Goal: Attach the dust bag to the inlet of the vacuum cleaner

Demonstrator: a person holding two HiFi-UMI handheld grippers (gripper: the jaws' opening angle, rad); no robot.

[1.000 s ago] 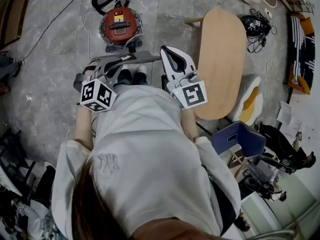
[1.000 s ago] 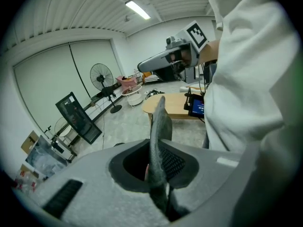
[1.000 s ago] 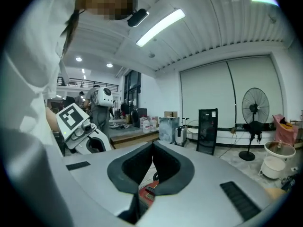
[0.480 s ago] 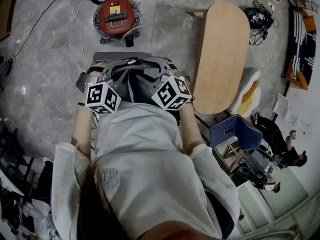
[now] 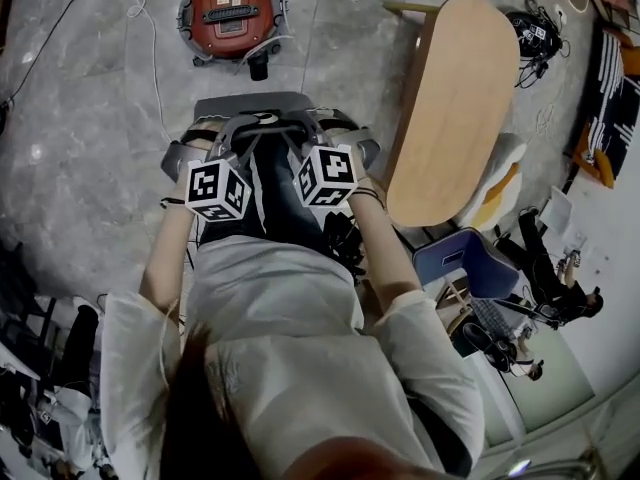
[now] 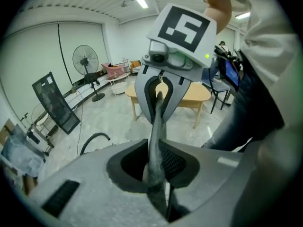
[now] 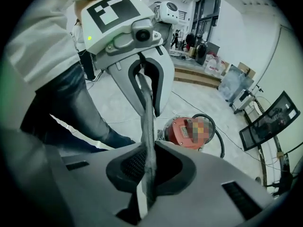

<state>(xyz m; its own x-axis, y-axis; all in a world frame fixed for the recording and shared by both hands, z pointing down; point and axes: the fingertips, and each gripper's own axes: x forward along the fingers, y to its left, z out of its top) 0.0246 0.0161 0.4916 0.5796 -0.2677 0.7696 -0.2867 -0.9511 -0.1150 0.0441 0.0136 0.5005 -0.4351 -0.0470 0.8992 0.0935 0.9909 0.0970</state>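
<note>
A grey dust bag [image 5: 260, 104] hangs stretched between my two grippers in front of the person's legs. My left gripper [image 5: 245, 130] pinches one side and its jaws are opening a little. Opposite it, my right gripper [image 5: 306, 126] has the other side between its closing jaws. In the left gripper view the bag [image 6: 156, 126] shows edge-on as a grey strip. It runs from my left gripper [image 6: 155, 174] up to the right one [image 6: 161, 91]. In the right gripper view the same strip [image 7: 147, 126] joins my right gripper [image 7: 147, 174] to the left one [image 7: 144, 86]. The red vacuum cleaner [image 5: 232, 13] sits on the floor beyond the bag.
An oval wooden table [image 5: 455, 98] stands to the right, with a blue chair [image 5: 470, 268] beside it. A white cable [image 5: 150, 58] trails over the grey floor near the vacuum cleaner [image 7: 189, 131]. A floor fan [image 6: 85, 60] and a black rack [image 6: 52, 103] stand by the far wall.
Both grippers have come down and drawn together. The right one has swung round from pointing outward to face the left one, and the grey bag now spans the two.
</note>
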